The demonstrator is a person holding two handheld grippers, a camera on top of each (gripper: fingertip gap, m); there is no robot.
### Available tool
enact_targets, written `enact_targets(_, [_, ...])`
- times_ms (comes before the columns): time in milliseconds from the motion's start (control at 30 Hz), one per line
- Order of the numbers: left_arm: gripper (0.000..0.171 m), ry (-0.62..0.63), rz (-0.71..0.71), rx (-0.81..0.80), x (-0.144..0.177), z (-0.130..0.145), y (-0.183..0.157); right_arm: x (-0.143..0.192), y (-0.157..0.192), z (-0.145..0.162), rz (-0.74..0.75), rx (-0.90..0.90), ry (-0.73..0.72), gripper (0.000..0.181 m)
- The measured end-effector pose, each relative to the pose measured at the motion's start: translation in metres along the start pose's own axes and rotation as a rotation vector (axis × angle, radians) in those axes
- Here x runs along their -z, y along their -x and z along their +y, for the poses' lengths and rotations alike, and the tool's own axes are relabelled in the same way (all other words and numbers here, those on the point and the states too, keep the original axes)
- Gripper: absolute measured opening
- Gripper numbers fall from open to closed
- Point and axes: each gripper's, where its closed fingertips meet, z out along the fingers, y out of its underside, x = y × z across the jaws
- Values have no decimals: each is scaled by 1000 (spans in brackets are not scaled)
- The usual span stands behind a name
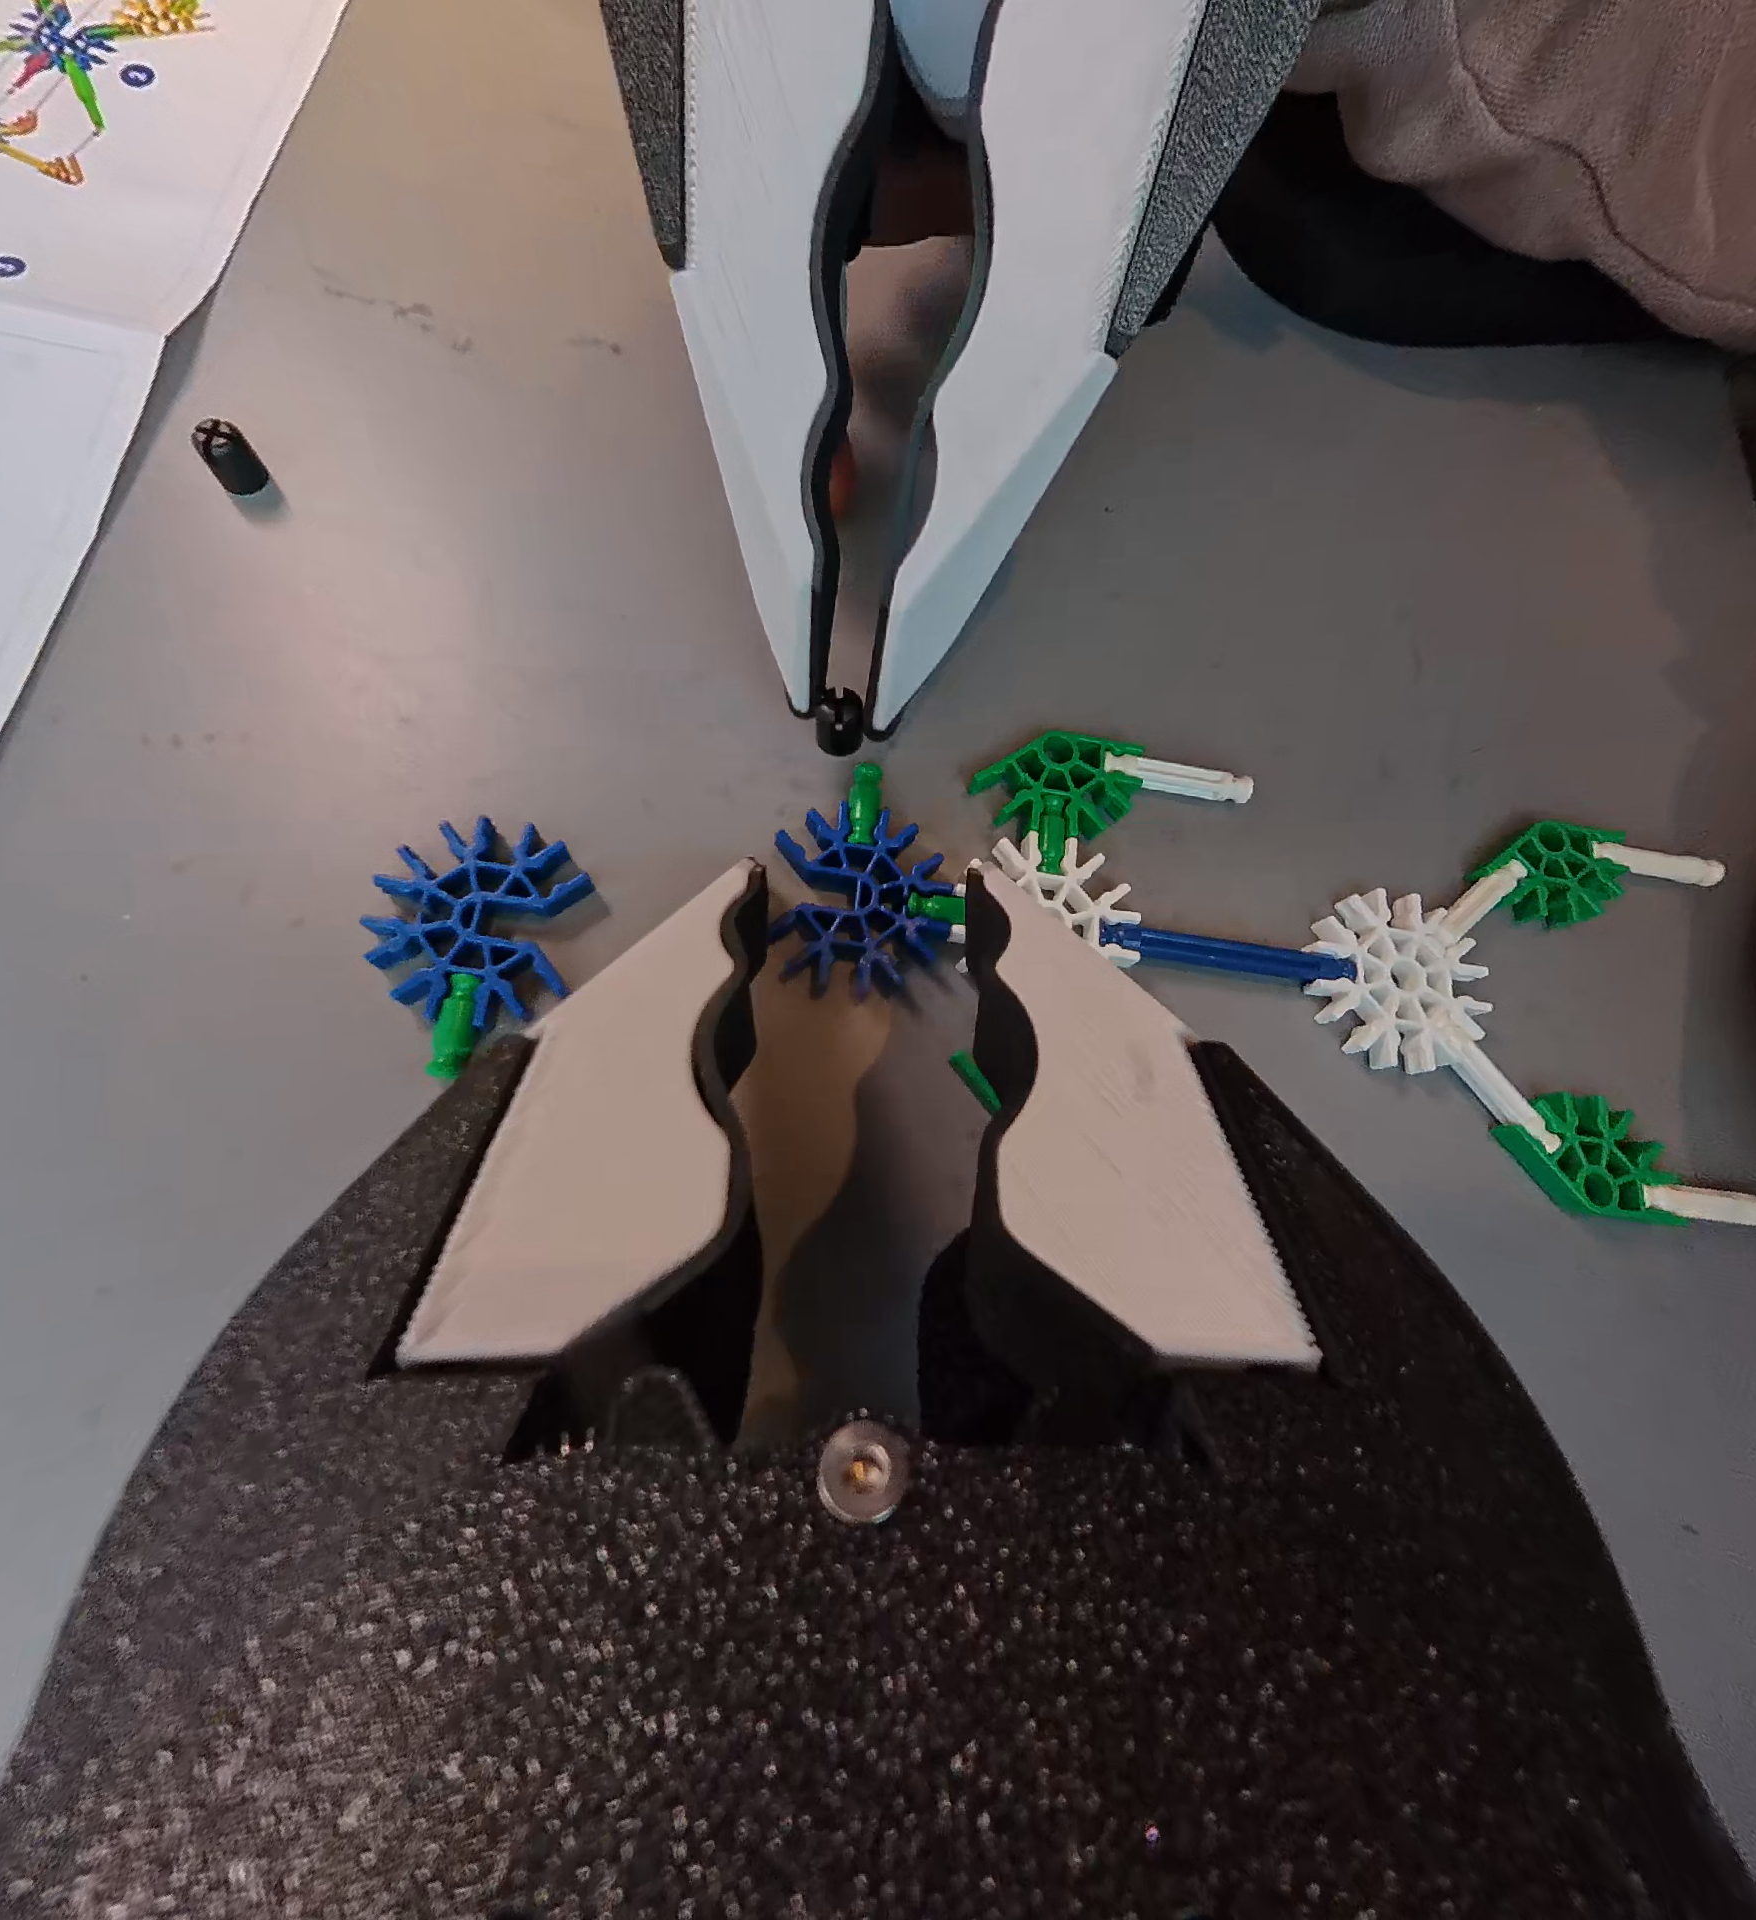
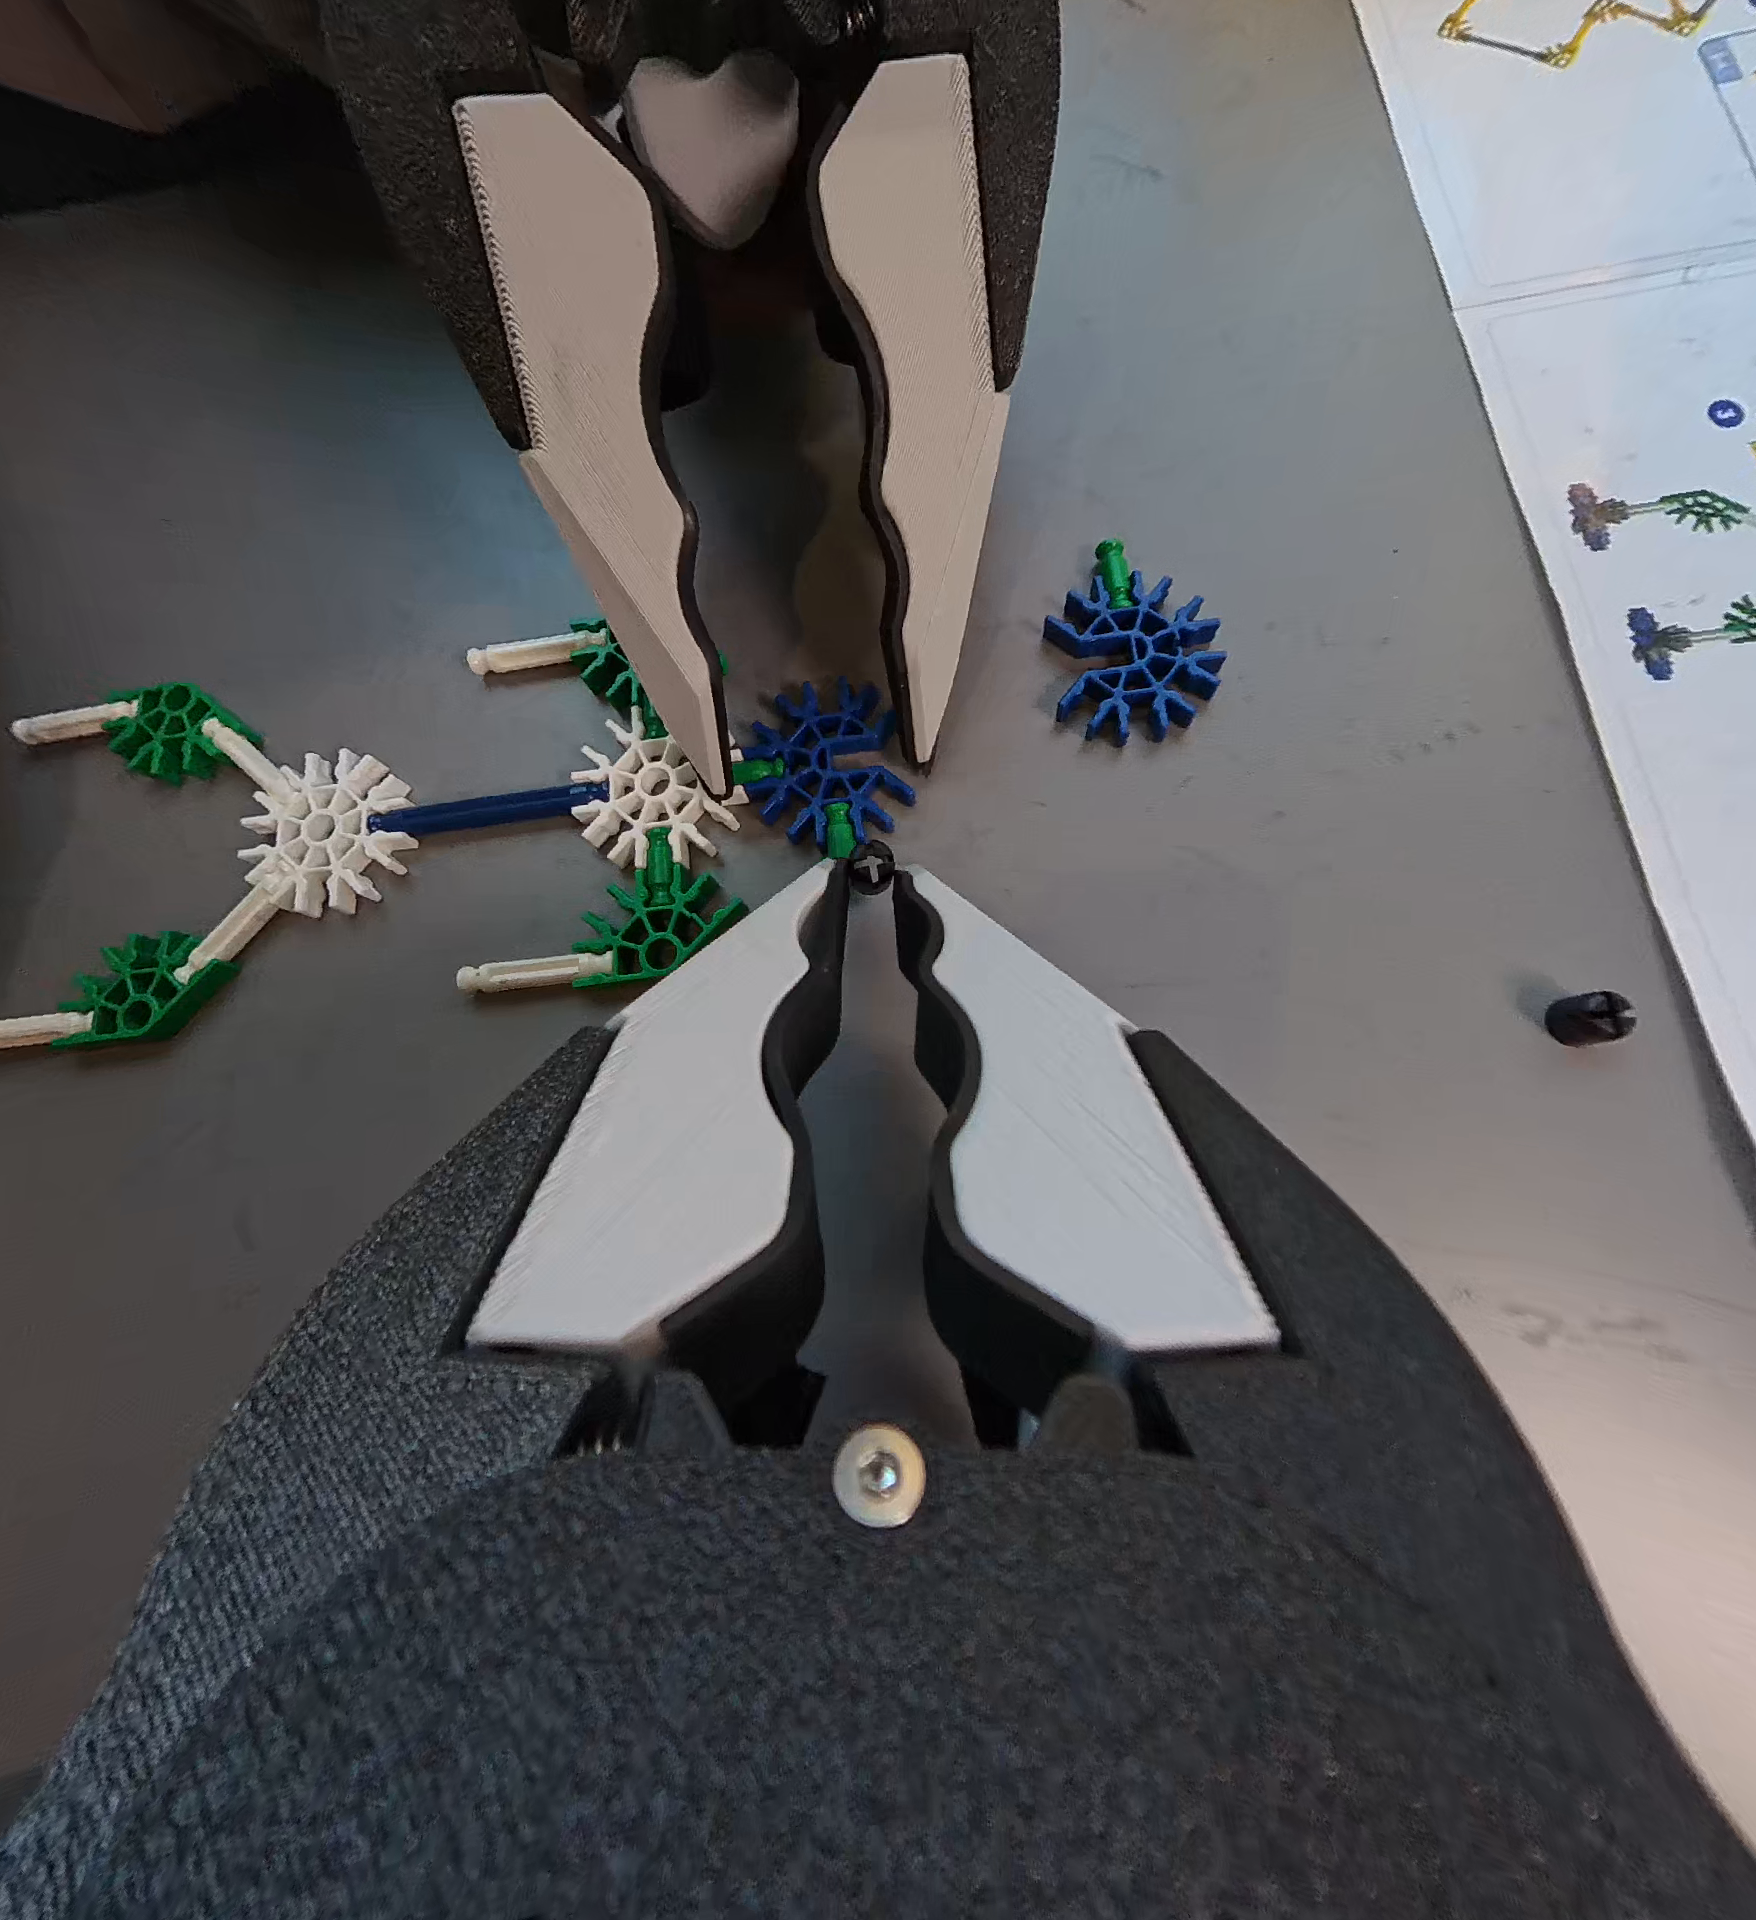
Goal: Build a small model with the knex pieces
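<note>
A blue snowflake connector (image 1: 858,920) lies on the grey table (image 1: 1269,520), joined by a short green rod to a white, green and blue rod assembly (image 1: 1399,977). My left gripper (image 1: 861,883) is open, with one jaw close on each side of this blue connector (image 2: 822,764). It comes in from the top of the right wrist view (image 2: 822,774). My right gripper (image 2: 869,878) is shut on a small black cap (image 2: 869,865). It holds the cap at the tip of a green rod (image 2: 838,831) that sticks out of the blue connector. The right gripper (image 1: 840,717) and the cap (image 1: 838,727) also show in the left wrist view.
A second blue connector (image 1: 474,925) with a green rod lies apart (image 2: 1134,660). A loose black cap (image 1: 230,457) lies near the printed instruction sheet (image 1: 22,208), which also shows in the right wrist view (image 2: 1684,623). A person's sleeve (image 1: 1580,156) lies at the table's edge. My two grippers' fingertips are within a few centimetres of each other.
</note>
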Motion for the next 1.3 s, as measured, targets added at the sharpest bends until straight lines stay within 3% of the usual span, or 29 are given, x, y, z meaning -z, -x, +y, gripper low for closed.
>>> enact_targets(400, [19, 5, 21, 64, 3, 1, 1, 6, 4, 3, 25, -20, -40, 7])
enact_targets(867, [16, 3, -5, 57, 5, 0, 4, 4, 6, 3, 44, 7, -36, 7])
enact_targets(1000, [22, -40, -12, 91, 9, -7, 9, 4, 7, 3, 46, 11, -36, 7])
enact_targets(1300, [38, 45, 15, 134, 3, 1, -1, 6, 4, 4, 57, 6, -36, 7])
